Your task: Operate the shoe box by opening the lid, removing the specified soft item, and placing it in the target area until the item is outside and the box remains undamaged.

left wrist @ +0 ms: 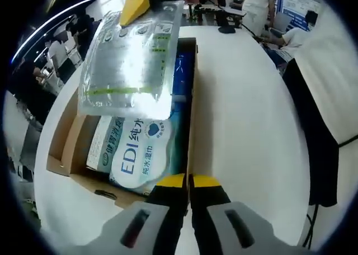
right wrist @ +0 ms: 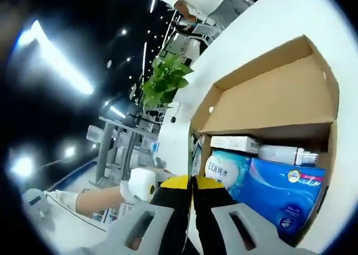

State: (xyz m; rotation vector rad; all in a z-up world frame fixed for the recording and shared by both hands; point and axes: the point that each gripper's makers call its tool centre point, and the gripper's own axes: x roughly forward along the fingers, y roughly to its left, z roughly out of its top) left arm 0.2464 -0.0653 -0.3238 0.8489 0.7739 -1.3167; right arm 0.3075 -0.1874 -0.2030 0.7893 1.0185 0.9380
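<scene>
A: Where is the soft item now?

B: In the left gripper view a clear plastic pack (left wrist: 130, 59) hangs above the open shoe box (left wrist: 66, 149), and a yellow tip of the right gripper (left wrist: 134, 10) touches its top edge. I judge this gripper carries the pack out, but the grip itself is not visible to me.

A: And the left gripper (left wrist: 187, 182)?

B: Its jaws are together, on the box wall I think, to keep the box steady.

A: What remains inside?

B: A wet wipes pack (left wrist: 140, 151) and a blue pack (right wrist: 288, 196). The lid (right wrist: 274, 98) stands open.

A: The right jaws in their own view?

B: The right gripper (right wrist: 191, 183) looks closed; what it pinches, I cannot tell. The white table (left wrist: 246, 132) beside the box seems a good place for the pack.
</scene>
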